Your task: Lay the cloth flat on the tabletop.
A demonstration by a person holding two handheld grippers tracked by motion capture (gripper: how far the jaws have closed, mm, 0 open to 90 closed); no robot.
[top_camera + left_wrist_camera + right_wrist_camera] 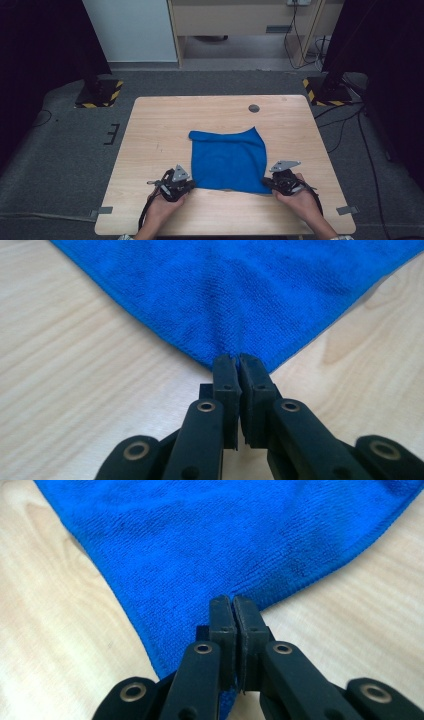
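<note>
A blue cloth (227,159) lies spread on the wooden table (160,125), its far edge curled up a little. My left gripper (191,184) is at the cloth's near left corner and is shut on that corner; in the left gripper view the cloth (235,295) runs into the pinched jaws of the left gripper (238,360). My right gripper (266,182) holds the near right corner the same way. In the right gripper view the cloth (220,540) is clamped by the right gripper (233,601). A hand holds each gripper from the table's near edge.
A small dark round cap (254,108) sits in the table near its far edge. Black stands with yellow-striped bases (100,94) (326,91) stand on the grey floor beyond both far corners. Cables (345,125) trail on the floor at the right.
</note>
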